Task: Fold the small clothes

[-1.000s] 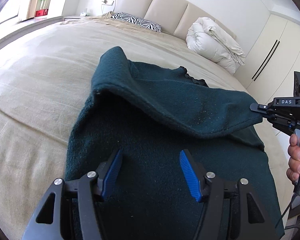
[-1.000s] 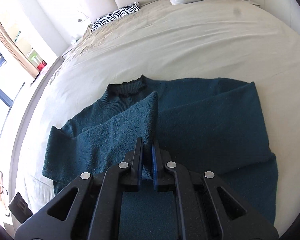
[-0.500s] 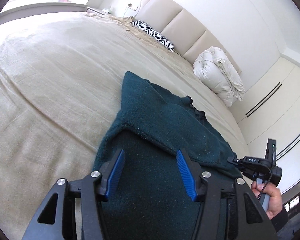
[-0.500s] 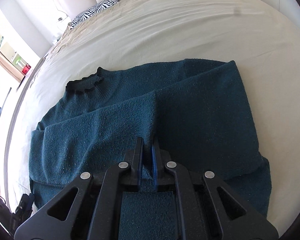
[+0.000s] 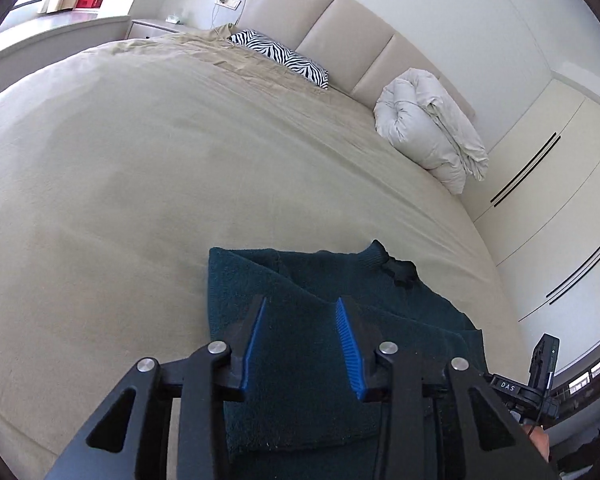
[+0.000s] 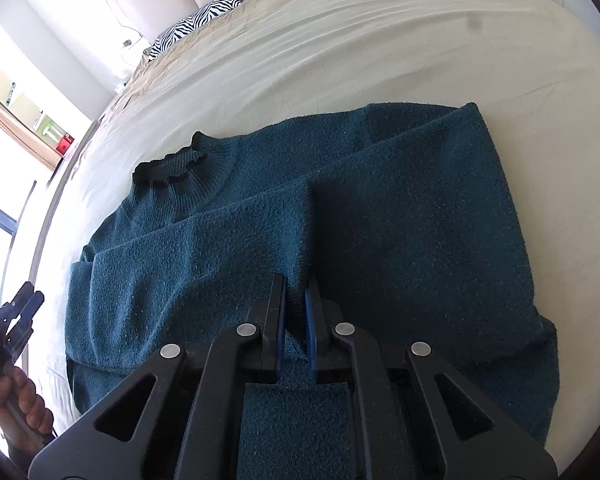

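A dark teal sweater [image 6: 400, 220] lies on the bed with its ribbed collar [image 6: 168, 168] toward the headboard. One sleeve [image 6: 200, 260] is folded flat across its body. My right gripper [image 6: 296, 280] is shut on that sleeve's cuff edge, low on the sweater. In the left wrist view the sweater [image 5: 420, 320] fills the lower middle. My left gripper [image 5: 301, 302] hovers over its near left side with its jaws closing; the blue pads stand apart and nothing is pinched between them. The right wrist view shows the left gripper [image 6: 12, 316] at the left edge, off the sweater, with a hand [image 6: 16, 400] on it.
The beige bed sheet [image 5: 140, 160] spreads wide around the sweater. A zebra-striped pillow [image 5: 284, 56] and a rolled white duvet [image 5: 432, 136] lie by the padded headboard. A cream wardrobe [image 5: 540, 200] stands to the right, and a nightstand [image 5: 152, 26] stands beyond the bed.
The right gripper has come down and laid the sleeve flat across the sweater. The left gripper has drawn back toward the sweater's edge, and its jaws have narrowed.
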Action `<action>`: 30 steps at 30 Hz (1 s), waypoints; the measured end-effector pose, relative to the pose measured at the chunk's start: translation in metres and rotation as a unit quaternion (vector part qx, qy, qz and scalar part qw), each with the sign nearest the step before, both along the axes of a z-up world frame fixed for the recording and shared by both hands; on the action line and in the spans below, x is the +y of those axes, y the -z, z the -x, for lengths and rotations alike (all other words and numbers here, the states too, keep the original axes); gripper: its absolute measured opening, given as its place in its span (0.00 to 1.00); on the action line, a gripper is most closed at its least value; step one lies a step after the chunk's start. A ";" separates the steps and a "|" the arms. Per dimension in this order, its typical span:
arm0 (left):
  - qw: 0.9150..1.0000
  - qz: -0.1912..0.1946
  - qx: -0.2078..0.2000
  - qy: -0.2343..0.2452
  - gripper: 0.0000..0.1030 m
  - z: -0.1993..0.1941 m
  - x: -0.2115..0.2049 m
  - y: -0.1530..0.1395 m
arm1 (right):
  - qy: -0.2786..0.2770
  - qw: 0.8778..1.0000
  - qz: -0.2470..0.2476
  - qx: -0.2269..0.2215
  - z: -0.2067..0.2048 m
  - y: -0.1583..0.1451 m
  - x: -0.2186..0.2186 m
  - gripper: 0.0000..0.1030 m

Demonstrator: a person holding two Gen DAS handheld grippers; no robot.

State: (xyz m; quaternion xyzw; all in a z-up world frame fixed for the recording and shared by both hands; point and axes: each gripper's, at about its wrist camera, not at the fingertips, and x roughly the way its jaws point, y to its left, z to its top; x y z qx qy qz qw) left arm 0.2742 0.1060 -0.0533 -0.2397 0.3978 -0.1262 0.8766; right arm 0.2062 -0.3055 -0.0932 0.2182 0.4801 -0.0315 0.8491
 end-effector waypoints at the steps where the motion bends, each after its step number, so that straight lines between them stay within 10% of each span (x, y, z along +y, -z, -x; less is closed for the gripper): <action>1: 1.000 -0.008 0.011 0.004 0.31 -0.008 -0.004 0.007 | -0.002 1.000 0.003 -0.001 0.000 0.000 0.001 0.08; 9: 0.996 -0.052 0.070 0.003 0.04 -0.036 0.000 0.057 | -0.018 1.000 0.015 -0.006 -0.009 0.002 0.011 0.10; 18: 0.996 -0.035 0.083 0.003 0.05 -0.061 0.009 0.056 | -0.012 0.999 -0.023 -0.020 -0.011 0.010 0.001 0.10; 30: 0.988 -0.145 0.030 0.039 0.07 0.043 -0.017 0.037 | 0.005 0.999 -0.046 -0.020 -0.002 0.010 -0.004 0.10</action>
